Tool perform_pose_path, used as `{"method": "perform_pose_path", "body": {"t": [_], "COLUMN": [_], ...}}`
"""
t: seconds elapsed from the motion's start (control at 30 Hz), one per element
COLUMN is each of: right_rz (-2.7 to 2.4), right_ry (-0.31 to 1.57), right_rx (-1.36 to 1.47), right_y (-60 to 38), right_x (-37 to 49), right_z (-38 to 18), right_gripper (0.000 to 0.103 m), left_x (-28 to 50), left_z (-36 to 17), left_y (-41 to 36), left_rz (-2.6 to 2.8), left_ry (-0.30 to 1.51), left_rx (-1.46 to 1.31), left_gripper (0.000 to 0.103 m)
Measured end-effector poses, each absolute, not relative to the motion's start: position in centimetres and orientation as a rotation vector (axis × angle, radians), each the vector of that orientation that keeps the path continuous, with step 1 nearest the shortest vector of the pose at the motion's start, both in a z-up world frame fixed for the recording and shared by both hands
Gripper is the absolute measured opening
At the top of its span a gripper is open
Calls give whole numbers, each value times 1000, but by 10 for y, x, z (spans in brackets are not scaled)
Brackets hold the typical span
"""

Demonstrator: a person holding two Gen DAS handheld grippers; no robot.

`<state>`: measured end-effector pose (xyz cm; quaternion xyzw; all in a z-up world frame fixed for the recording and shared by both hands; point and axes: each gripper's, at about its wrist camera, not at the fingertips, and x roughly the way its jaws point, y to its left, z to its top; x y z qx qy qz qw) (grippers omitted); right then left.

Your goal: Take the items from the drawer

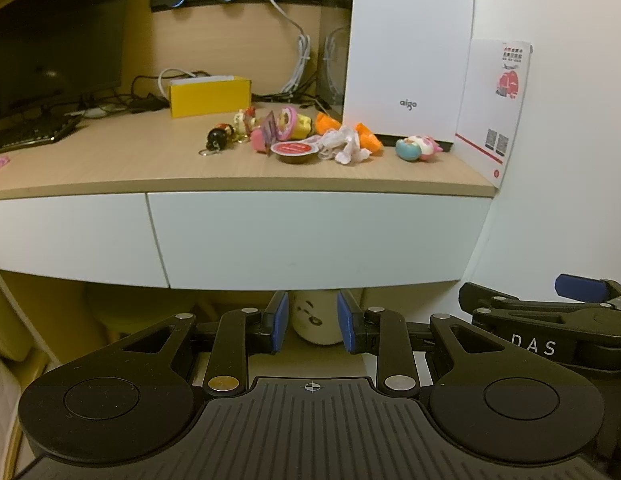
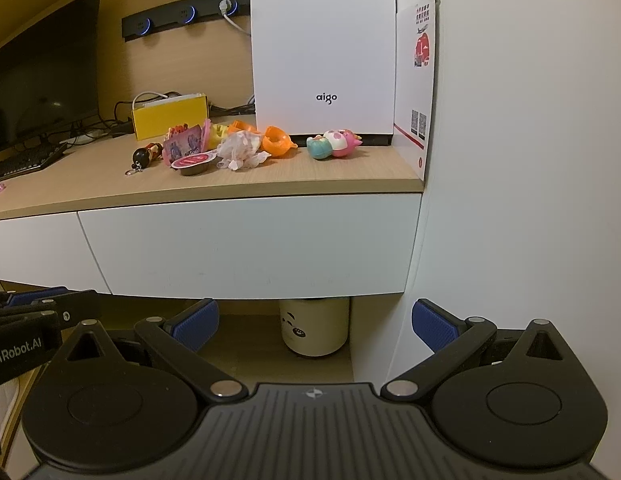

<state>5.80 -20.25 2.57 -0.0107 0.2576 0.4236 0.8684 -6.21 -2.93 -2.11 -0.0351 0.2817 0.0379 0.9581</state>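
The white drawer front (image 1: 310, 236) (image 2: 250, 244) under the wooden desktop is closed. On the desktop above it lie several small items: a black keychain figure (image 1: 220, 136), a red-lidded cup (image 1: 293, 151) (image 2: 192, 162), a crumpled white wrapper (image 1: 342, 144) (image 2: 240, 150), an orange toy (image 2: 275, 141) and a teal-and-pink toy (image 1: 416, 148) (image 2: 334, 143). My left gripper (image 1: 312, 308) hangs below the drawer's lower edge, its jaws a little apart with nothing between them. My right gripper (image 2: 316, 320) is beside it to the right, wide open and empty.
A white aigo case (image 1: 410, 48) stands at the back right with a leaflet (image 1: 494, 104) against the wall. A yellow box (image 1: 208, 96), cables, a keyboard (image 1: 30, 132) and a dark monitor (image 1: 54, 32) fill the left. A cream bin (image 2: 314, 328) stands under the desk.
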Motion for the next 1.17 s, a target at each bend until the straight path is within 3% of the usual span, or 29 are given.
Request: {"method": "perform_pose_path", "body": {"t": [0.3, 0.63, 1.17], "right_rz": [888, 885, 897], "right_ry": [540, 539, 573], "right_rx": [-23, -21, 1], "right_y": [-203, -204, -202], "right_x": [57, 56, 67], "right_z": [24, 23, 24], "right_gripper": [103, 103, 103], "left_x": [-62, -61, -50], "left_z": [-23, -21, -31], "left_y": [-30, -33, -40], "left_rz": [85, 42, 110], "left_ry": [578, 570, 598], "left_rx": [-77, -113, -58], "left_gripper": [30, 17, 16]}}
